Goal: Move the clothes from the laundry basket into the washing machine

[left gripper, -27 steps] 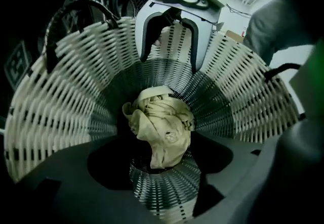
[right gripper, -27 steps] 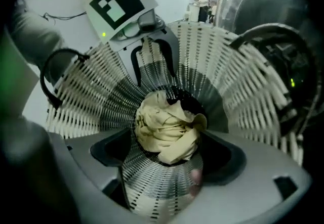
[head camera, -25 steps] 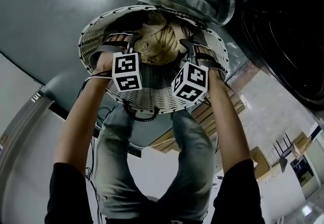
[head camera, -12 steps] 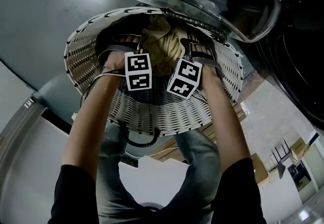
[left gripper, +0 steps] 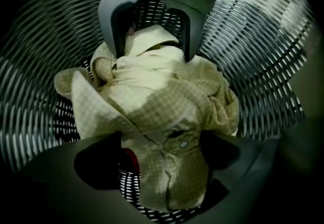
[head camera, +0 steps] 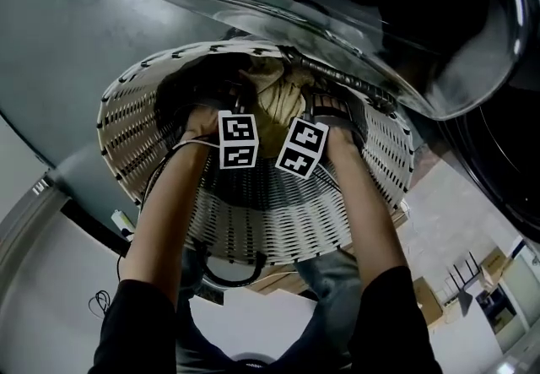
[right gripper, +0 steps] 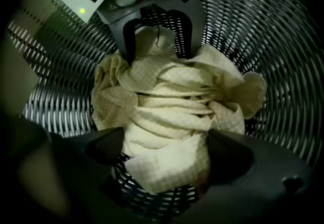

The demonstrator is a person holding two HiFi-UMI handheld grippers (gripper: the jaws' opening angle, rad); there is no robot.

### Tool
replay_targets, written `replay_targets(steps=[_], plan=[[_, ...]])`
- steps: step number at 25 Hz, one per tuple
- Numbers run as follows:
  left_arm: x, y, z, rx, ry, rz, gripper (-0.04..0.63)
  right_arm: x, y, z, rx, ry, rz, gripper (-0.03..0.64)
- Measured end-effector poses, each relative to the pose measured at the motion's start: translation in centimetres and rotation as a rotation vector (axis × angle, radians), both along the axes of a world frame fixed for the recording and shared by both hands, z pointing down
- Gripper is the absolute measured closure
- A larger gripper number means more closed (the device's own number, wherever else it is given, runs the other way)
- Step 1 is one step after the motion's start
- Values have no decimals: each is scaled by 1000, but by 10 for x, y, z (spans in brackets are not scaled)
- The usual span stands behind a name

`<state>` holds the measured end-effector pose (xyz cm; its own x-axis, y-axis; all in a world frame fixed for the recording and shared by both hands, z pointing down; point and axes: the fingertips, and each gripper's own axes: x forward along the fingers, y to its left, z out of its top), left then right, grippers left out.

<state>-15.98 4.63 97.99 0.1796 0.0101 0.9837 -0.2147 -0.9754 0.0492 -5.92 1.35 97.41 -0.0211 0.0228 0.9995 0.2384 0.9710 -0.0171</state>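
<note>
Crumpled pale-yellow checked garment in white woven laundry basket, between opening jaws of left gripper and right gripper; clear glass washer door overhangs the rim.

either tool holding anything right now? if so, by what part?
Nothing held yet. The left tool and right tool are both down in the laundry basket, jaws opening, each straddling the pale checked shirt without pressing on it.

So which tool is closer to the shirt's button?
Left: the left tool, jaws opening, straddles the button; the right tool, also opening, straddles the opposite end of the shirt.
</note>
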Motion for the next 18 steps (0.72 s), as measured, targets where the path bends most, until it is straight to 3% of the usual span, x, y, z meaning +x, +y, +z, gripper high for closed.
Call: replay_targets(steps=[3, 5, 8, 9, 10, 12, 14, 18], plan=[[2, -1, 15, -4, 0, -7, 109, -1, -3, 14, 34, -14, -10, 110], [7, 3, 22, -7, -6, -15, 142, 2, -3, 23, 65, -15, -19, 197], [12, 5, 27, 8, -17, -39, 239, 5, -3, 34, 66, -3, -5, 244], [12, 3, 26, 18, -19, -49, 310, 3, -5, 35, 70, -5, 1, 265], [12, 3, 25, 26, -17, -56, 393, 2, -7, 35, 77, -9, 7, 297], [12, 2, 19, 32, -1, -67, 458, 1, -10, 32, 97, -21, 24, 420], [12, -2, 9, 41, 19, -82, 482, 0, -14, 25, 117, -36, 39, 503], [6, -7, -26, 63, 35, -134, 495, -8, -21, -12, 143, -80, 54, 543]])
